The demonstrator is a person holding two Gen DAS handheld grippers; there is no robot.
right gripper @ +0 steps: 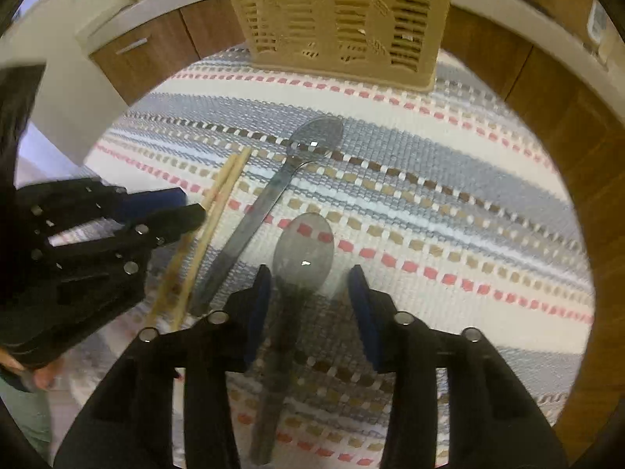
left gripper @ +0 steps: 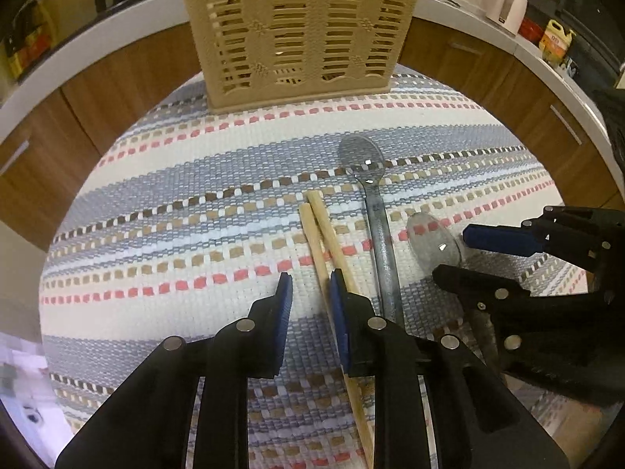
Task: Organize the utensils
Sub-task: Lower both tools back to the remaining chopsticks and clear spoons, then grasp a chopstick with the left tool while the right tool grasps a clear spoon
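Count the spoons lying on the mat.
2. The far spoon lies beside the chopsticks; the near spoon lies between the right gripper fingers. The basket might hide more.

Beyond my striped woven mat (left gripper: 187, 179), wooden cabinet doors (left gripper: 129, 78) run under a white counter (left gripper: 97, 35) carrying a yellow bottle (left gripper: 554, 41) at its right end.

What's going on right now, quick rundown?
Left tool open beside chopsticks. Right tool open around near spoon. Far spoon untouched, basket ahead.
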